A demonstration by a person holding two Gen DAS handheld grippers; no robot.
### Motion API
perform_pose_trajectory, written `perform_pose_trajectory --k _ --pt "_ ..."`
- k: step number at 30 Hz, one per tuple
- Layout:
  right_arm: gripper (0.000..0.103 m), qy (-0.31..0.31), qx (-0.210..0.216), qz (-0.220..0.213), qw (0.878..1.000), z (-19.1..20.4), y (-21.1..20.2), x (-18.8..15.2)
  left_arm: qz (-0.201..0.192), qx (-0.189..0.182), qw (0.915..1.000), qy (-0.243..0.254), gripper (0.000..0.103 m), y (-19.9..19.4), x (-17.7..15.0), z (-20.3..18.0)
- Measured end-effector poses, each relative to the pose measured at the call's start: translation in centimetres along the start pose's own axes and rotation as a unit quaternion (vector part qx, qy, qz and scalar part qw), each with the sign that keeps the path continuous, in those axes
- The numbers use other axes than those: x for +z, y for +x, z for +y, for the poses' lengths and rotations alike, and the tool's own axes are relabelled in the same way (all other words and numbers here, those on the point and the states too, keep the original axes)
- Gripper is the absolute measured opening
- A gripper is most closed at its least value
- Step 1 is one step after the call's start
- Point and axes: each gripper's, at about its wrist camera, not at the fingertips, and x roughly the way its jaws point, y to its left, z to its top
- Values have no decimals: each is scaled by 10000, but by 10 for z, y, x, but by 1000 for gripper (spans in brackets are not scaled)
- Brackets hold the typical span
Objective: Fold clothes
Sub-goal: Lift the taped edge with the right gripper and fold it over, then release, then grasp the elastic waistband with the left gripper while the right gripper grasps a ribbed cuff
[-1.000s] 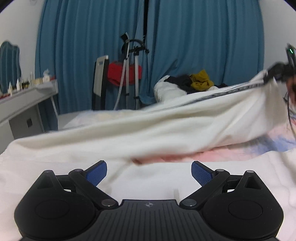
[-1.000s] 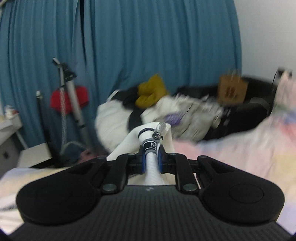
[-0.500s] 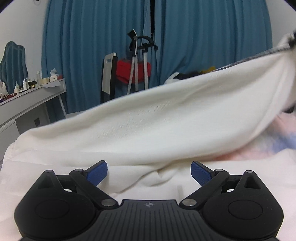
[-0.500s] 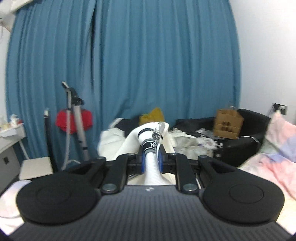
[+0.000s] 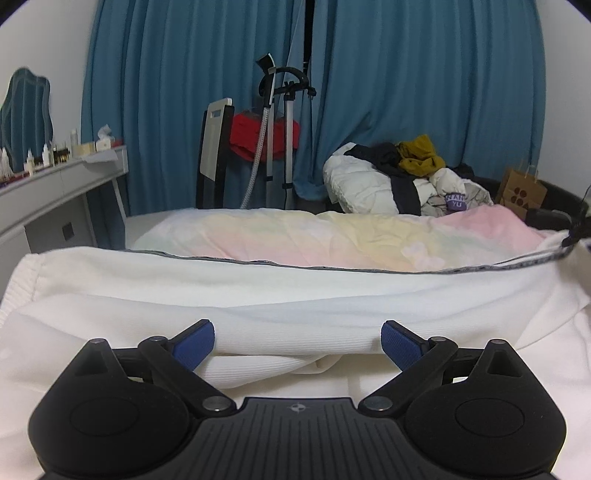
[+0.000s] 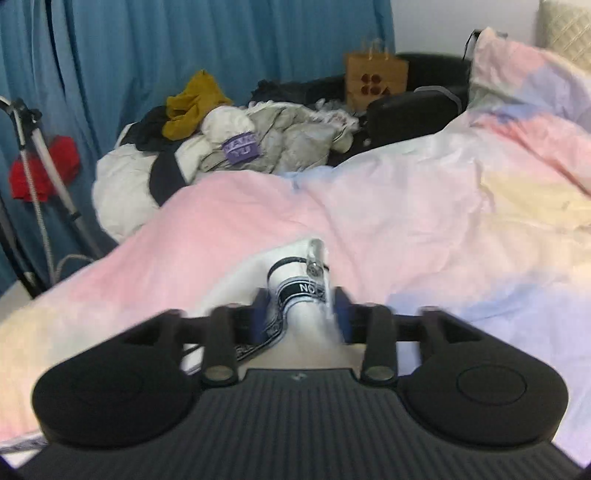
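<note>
On pastel bedding (image 6: 424, 206), right tongs (image 6: 301, 314) blurred, clamped on white garment (image 5: 295, 291), left tongs (image 5: 297, 341) spread apart.

A white garment (image 5: 295, 295) with dark-trimmed edge lies spread ahead of the open left tongs (image 5: 297, 341), its printed corner pinched in the right tongs (image 6: 301, 317).

Heavy blue pleated curtains (image 5: 406, 92) cover the far wall from side to side, with plain white wall (image 6: 461, 22) showing at the right. A grey dressing table (image 5: 62, 184) stands at the left, small bottles lined along its top below a wavy-edged mirror (image 5: 24, 107). A garment steamer on a metal stand (image 5: 280, 122) rises before the curtains, something red hanging behind it. The bed's pastel pink, yellow and lilac duvet (image 6: 424, 206) fills the foreground; beyond it lie a heap of crumpled clothes (image 6: 221, 144) and a brown paper bag (image 6: 375, 79).
</note>
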Motion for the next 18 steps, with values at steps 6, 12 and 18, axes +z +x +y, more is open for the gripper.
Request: perform_pose_trajectory --k 6,12,18 --pt "87 -94 135 -597 9981 3 -49 -18 73 -192 9995 -251 98 -6 -1 6" --pt "87 -85 391 -542 9977 20 -131 -52 93 -222 9992 -319 98 -22 3 8" --pt "87 359 615 -108 9974 17 -193 -96 748 13 9953 -619 97 -53 5 19"
